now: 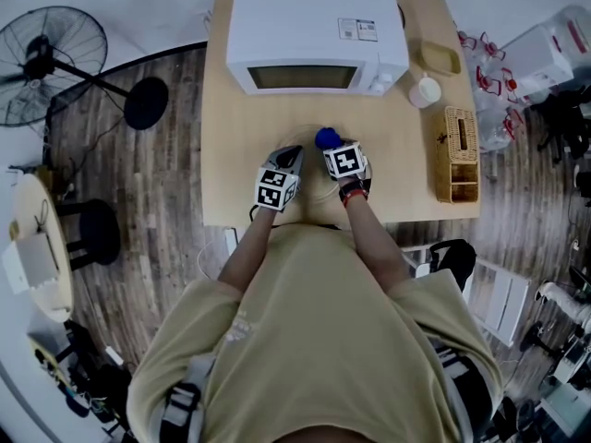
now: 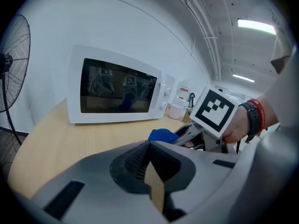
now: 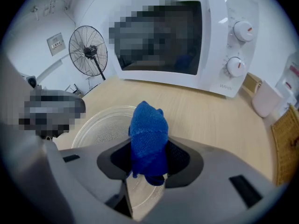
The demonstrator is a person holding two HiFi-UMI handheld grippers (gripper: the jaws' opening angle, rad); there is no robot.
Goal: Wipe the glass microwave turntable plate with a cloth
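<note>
The clear glass turntable plate (image 3: 100,129) lies flat on the wooden table (image 1: 231,155), in front of the white microwave (image 1: 314,30). My right gripper (image 3: 147,164) is shut on a bunched blue cloth (image 3: 148,134), which it holds just above the plate's near right part. In the head view the cloth (image 1: 327,137) shows ahead of the right gripper (image 1: 337,150). My left gripper (image 1: 288,160) sits at the plate's left rim. In the left gripper view its jaws (image 2: 150,157) meet at the tips, and I see nothing between them.
To the right of the microwave stand a white cup (image 1: 425,91) and a wicker box (image 1: 459,153), with a shallow tan tray (image 1: 440,58) behind. A floor fan (image 1: 46,63) and a black stool (image 1: 88,229) are left of the table.
</note>
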